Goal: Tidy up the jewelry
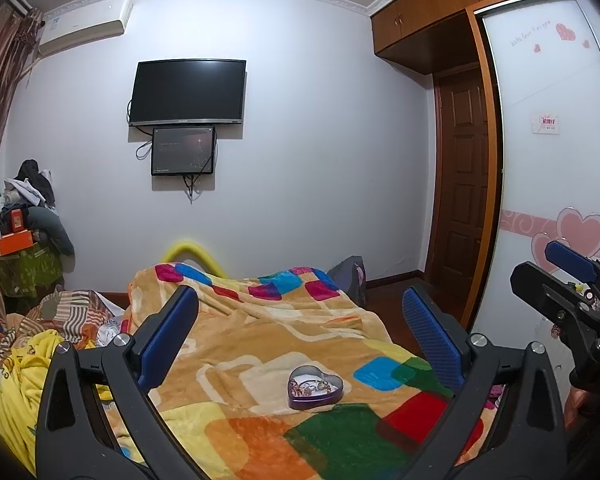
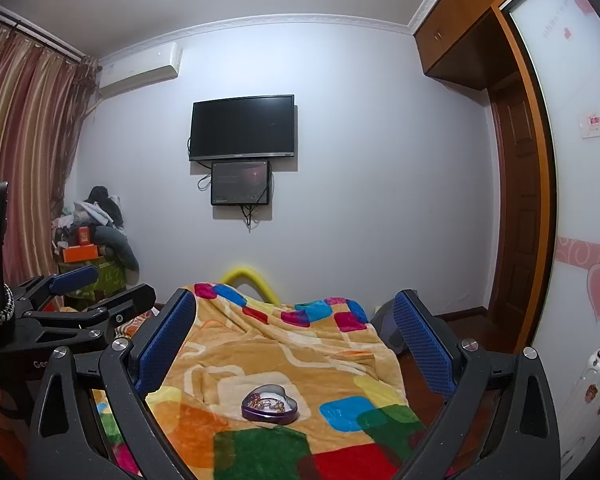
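A purple heart-shaped tin (image 1: pixel 315 388) lies open on the colourful blanket (image 1: pixel 260 344), with several pieces of jewelry inside it. It also shows in the right wrist view (image 2: pixel 269 404). My left gripper (image 1: pixel 300 320) is open and empty, held above the bed short of the tin. My right gripper (image 2: pixel 294 320) is open and empty, also above the bed short of the tin. The right gripper also shows at the right edge of the left wrist view (image 1: pixel 556 280), and the left gripper at the left of the right wrist view (image 2: pixel 100 286).
The blanket covers a bed with a yellow rail (image 1: pixel 196 254) at its far end. Crumpled clothes (image 1: pixel 40 344) lie to the left. A TV (image 1: pixel 188 92) hangs on the far wall. A wardrobe door (image 1: pixel 556 160) with heart stickers stands on the right.
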